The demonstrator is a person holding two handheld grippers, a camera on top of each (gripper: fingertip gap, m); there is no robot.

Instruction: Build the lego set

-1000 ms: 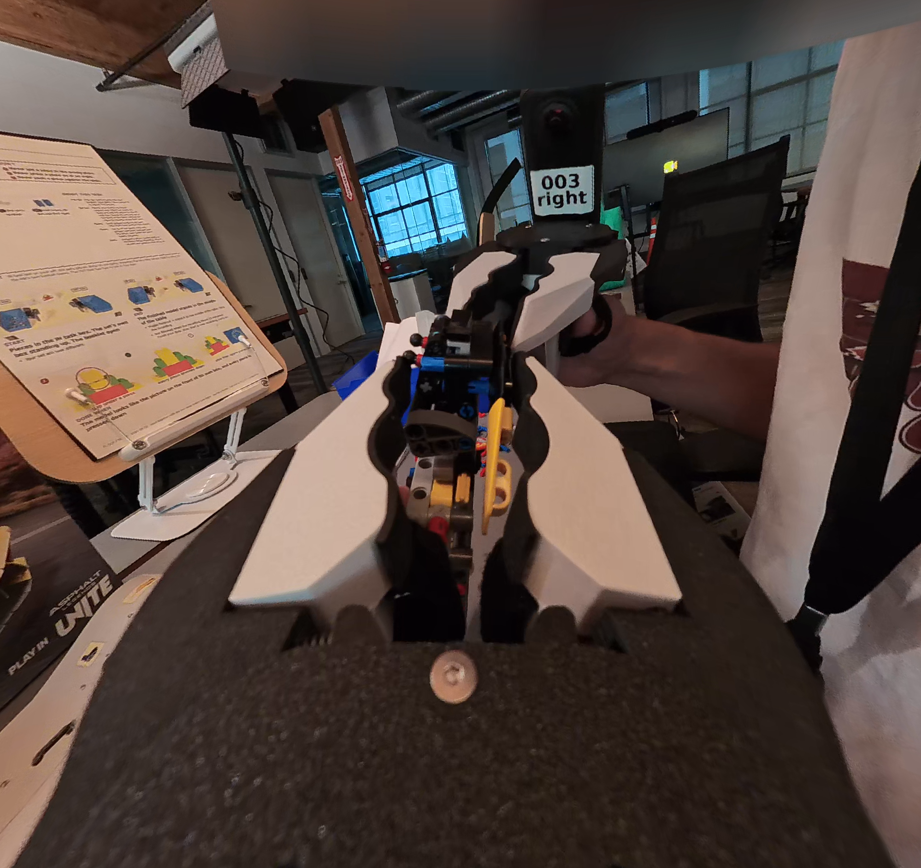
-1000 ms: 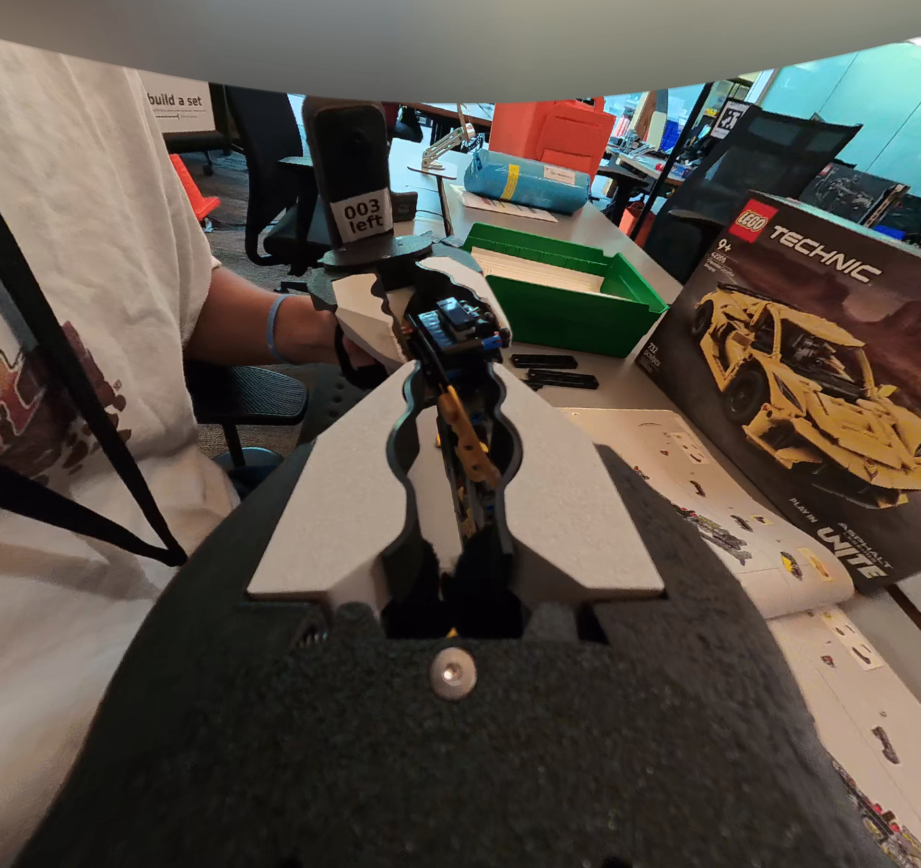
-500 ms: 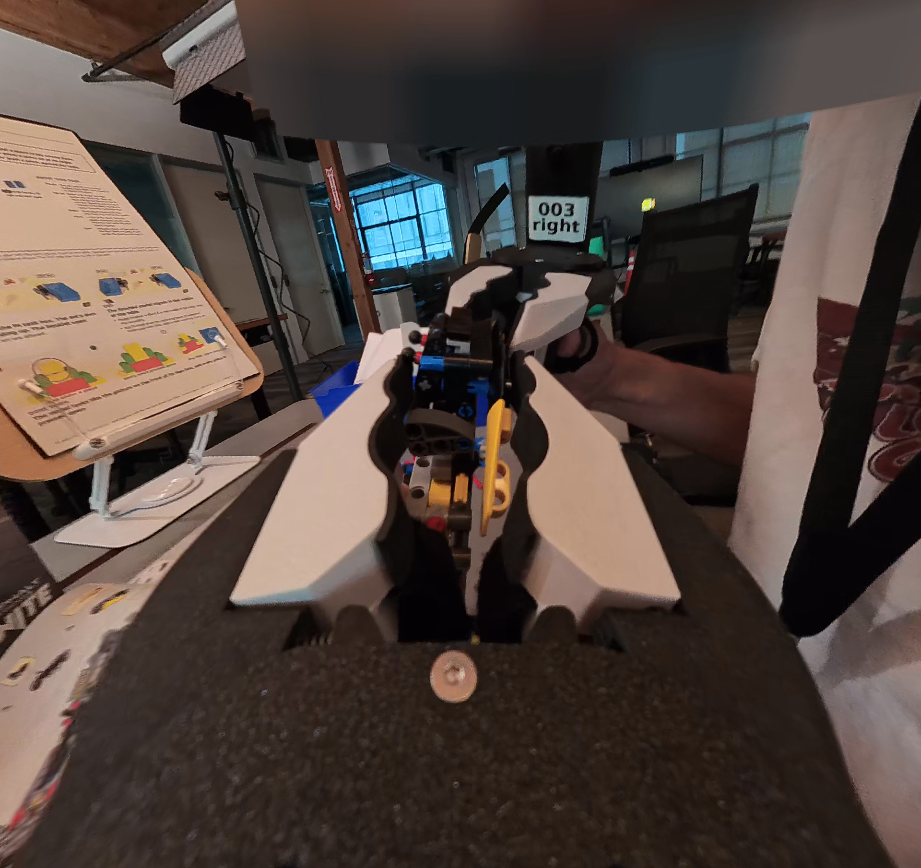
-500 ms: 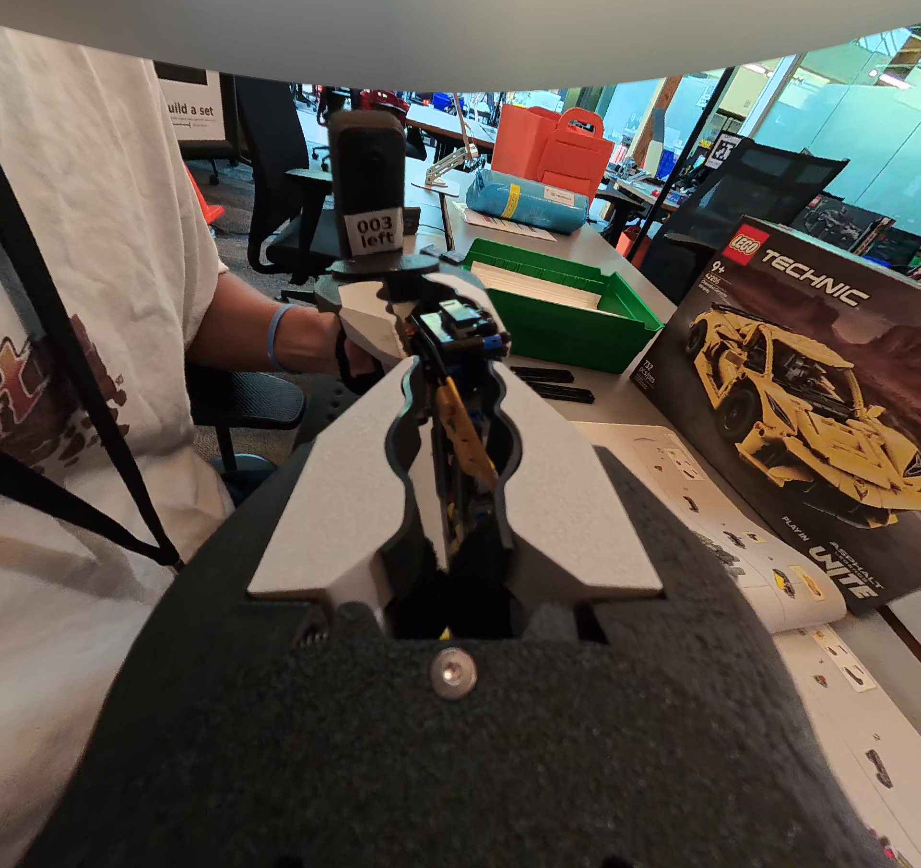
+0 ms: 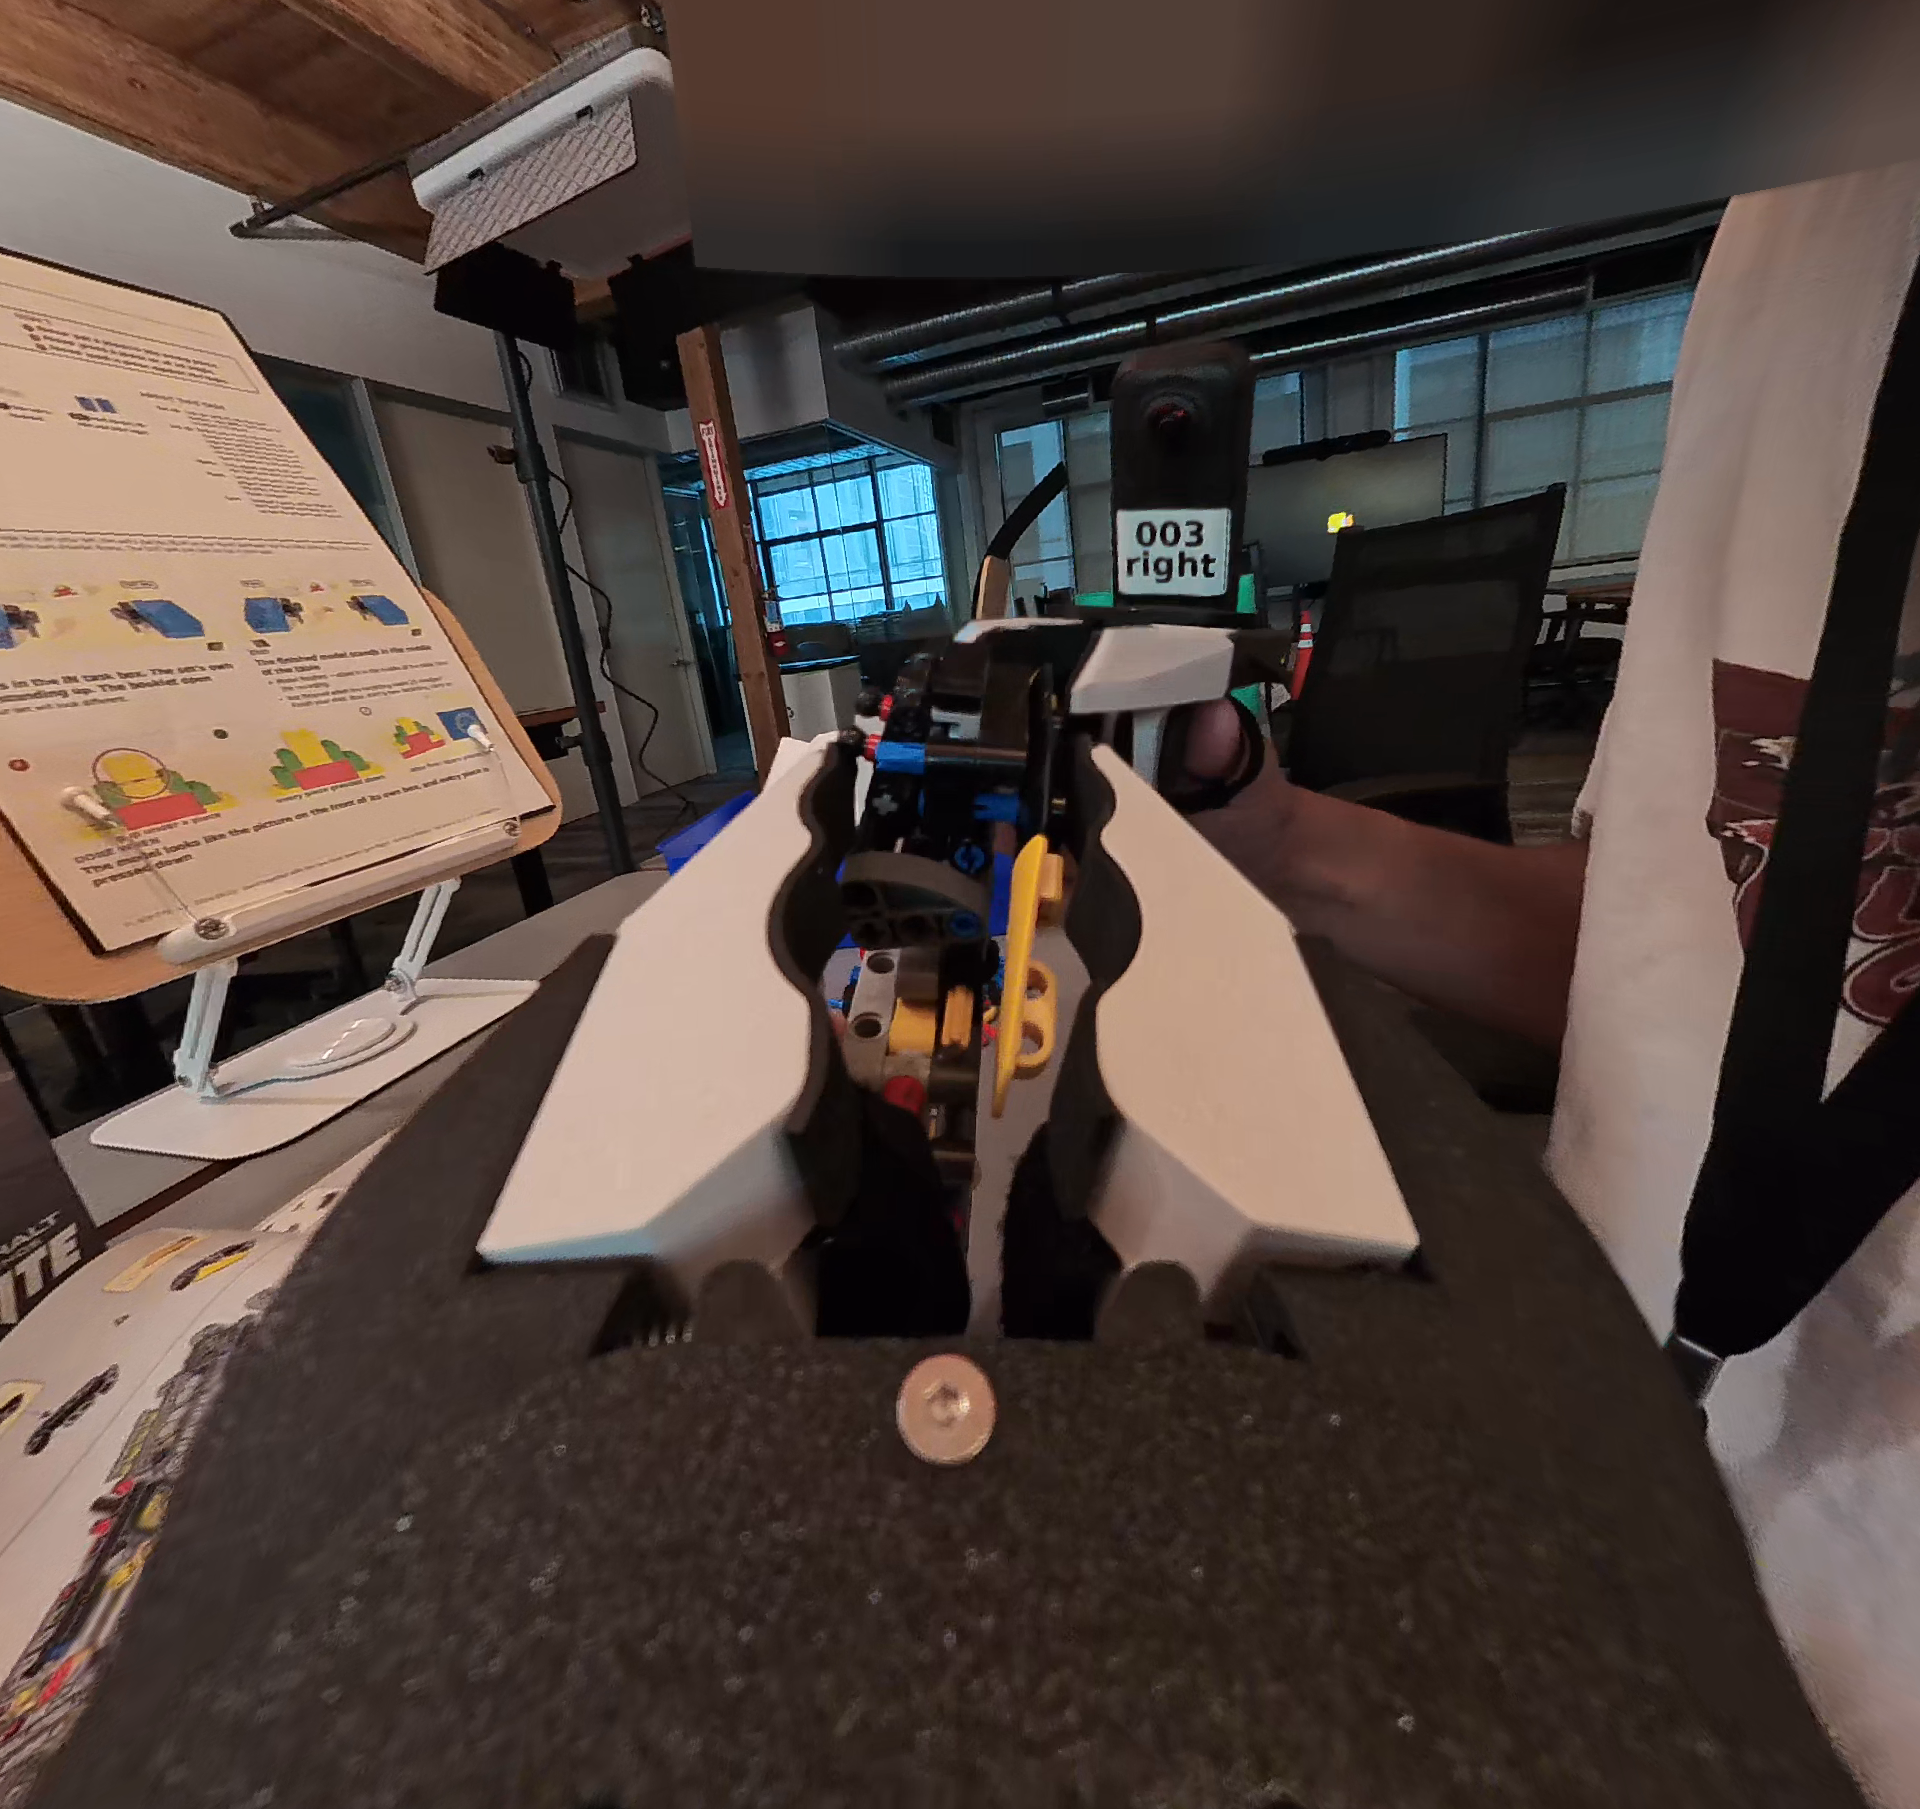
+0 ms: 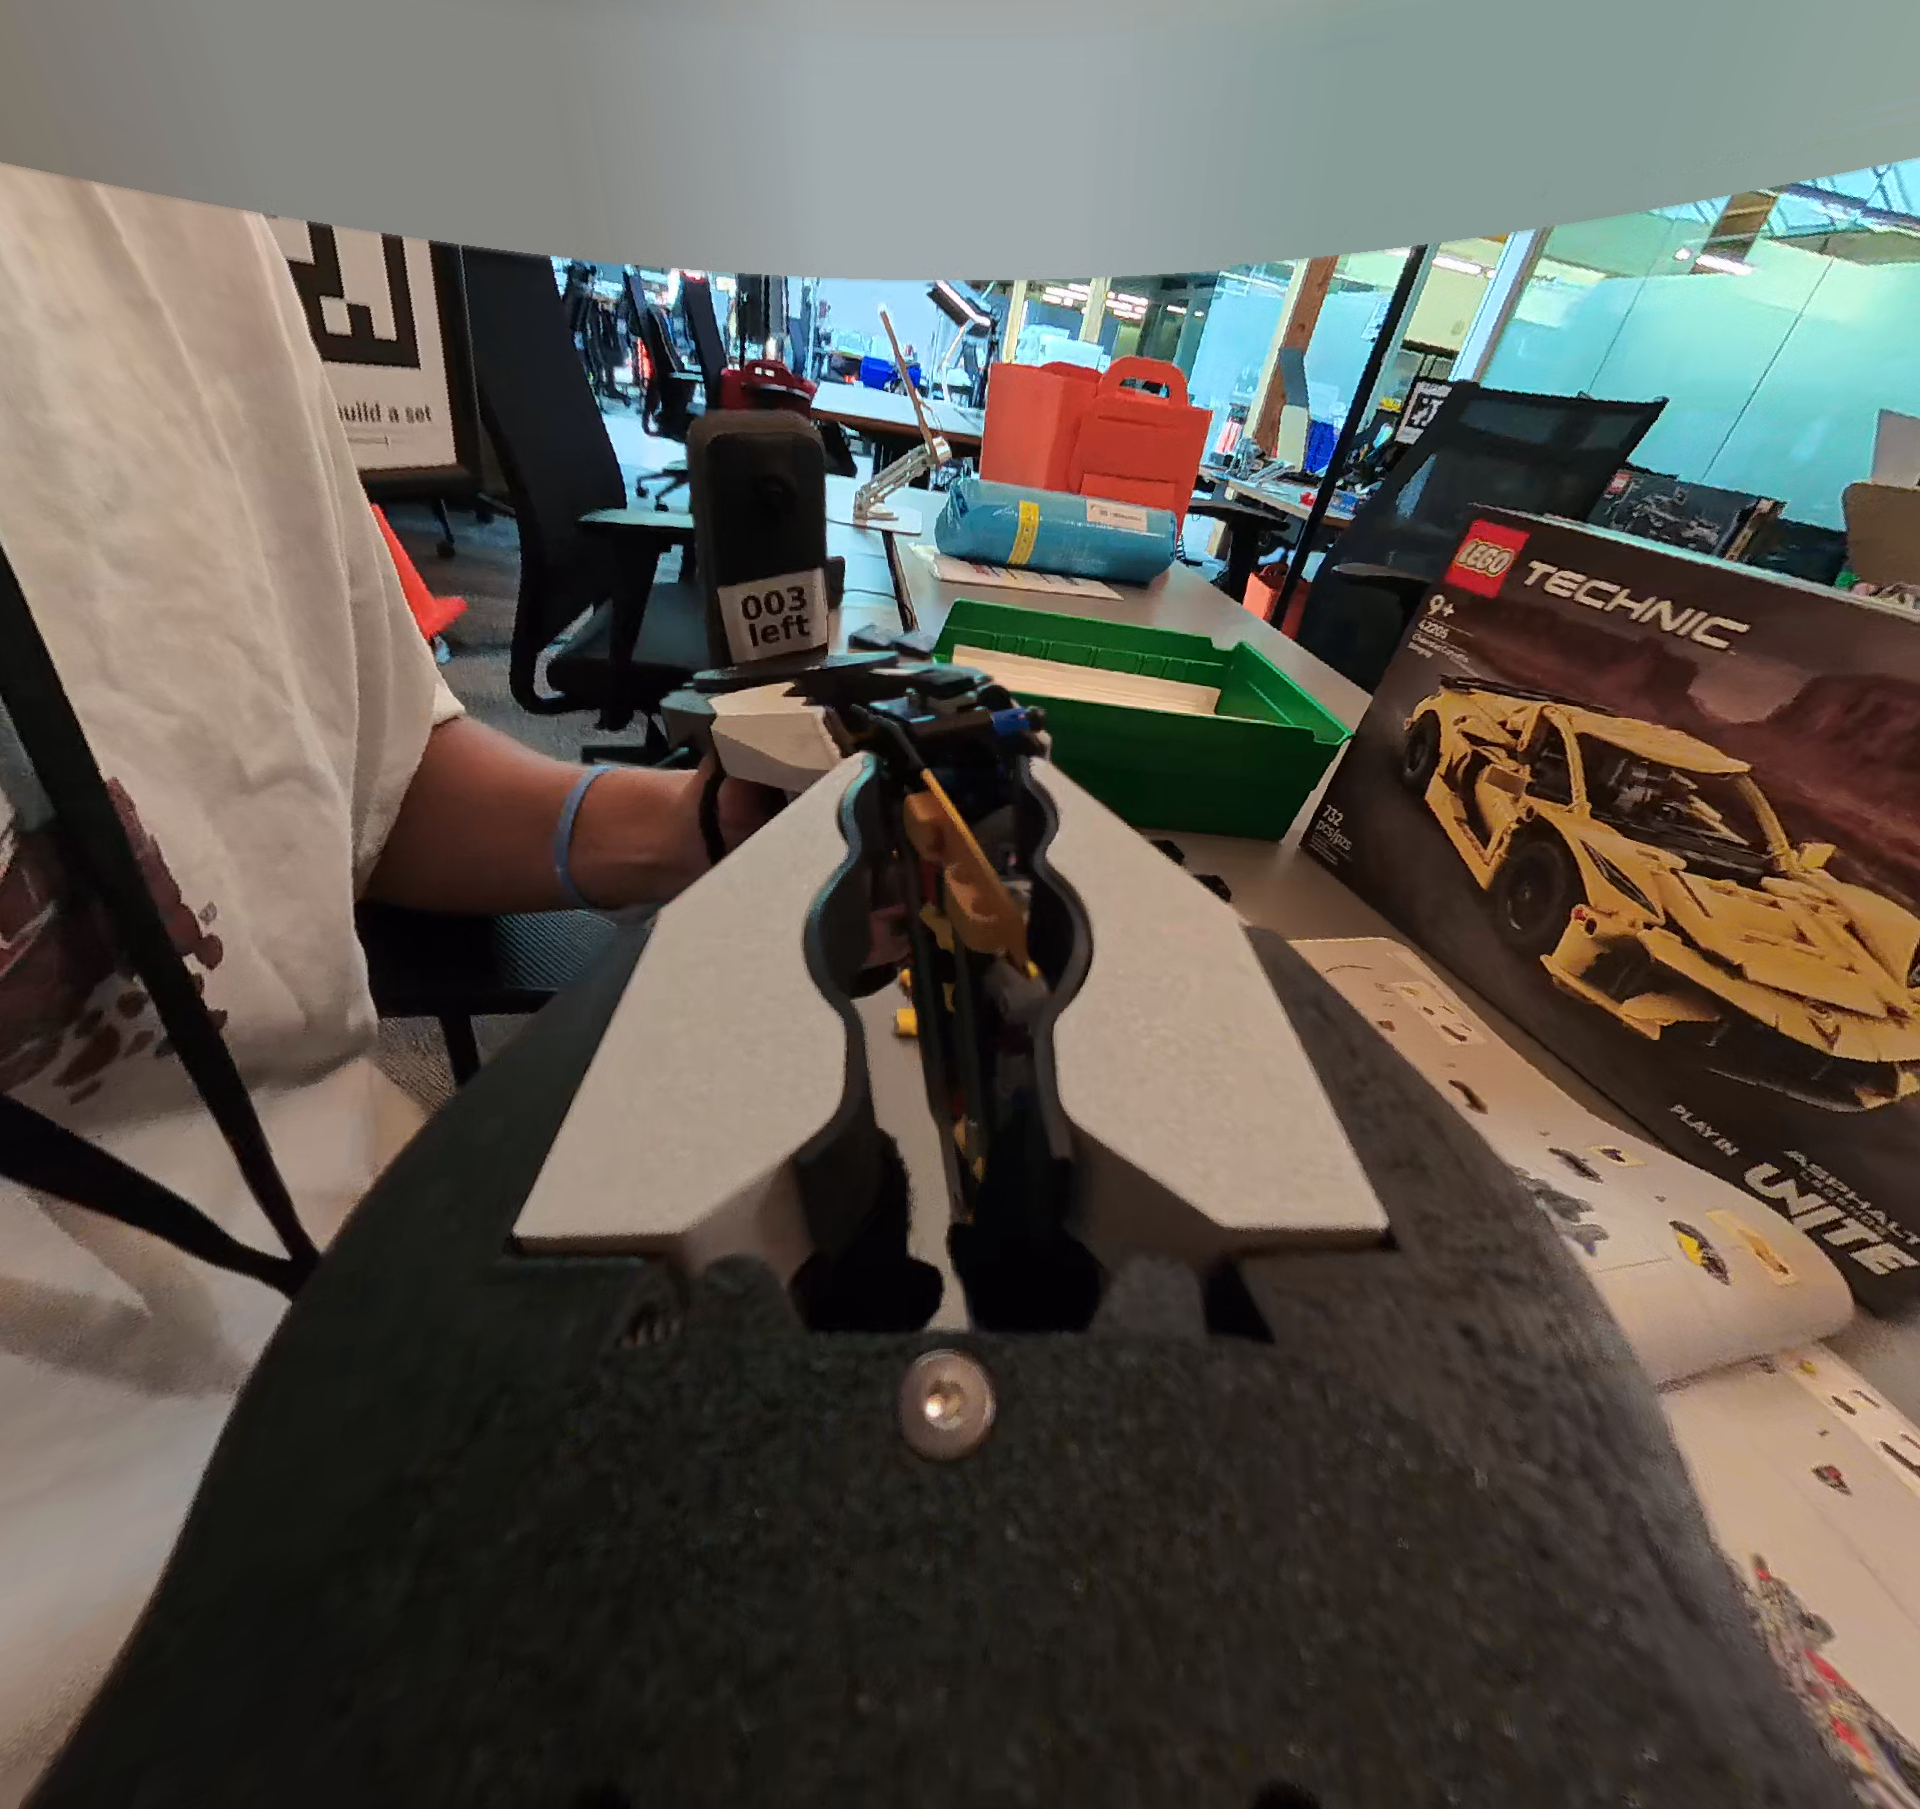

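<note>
A partly built lego model point(image 5: 940, 912) of black, blue, grey and yellow technic parts is held in the air between both grippers, which face each other. My left gripper point(image 5: 961, 772) is shut on one end of it. My right gripper point(image 6: 951, 783) is shut on the other end of the lego model point(image 6: 961, 886). A yellow beam point(image 5: 1023, 949) runs along the model's side. The right gripper also shows beyond the model in the left wrist view point(image 5: 1101, 668), and the left gripper shows in the right wrist view point(image 6: 779, 736). The model's middle is hidden by the fingers.
An instruction sheet on a stand point(image 5: 239, 679) is at the left. The set's box point(image 6: 1642, 855), an open instruction booklet point(image 6: 1538, 1188) and a green bin point(image 6: 1153, 746) are on the table at the right. A person's white shirt point(image 6: 177, 616) is close by.
Both grippers, still shut on the model, have lifted and levelled out a little: the facing gripper now looks flatter in each view. The grip has not changed.
</note>
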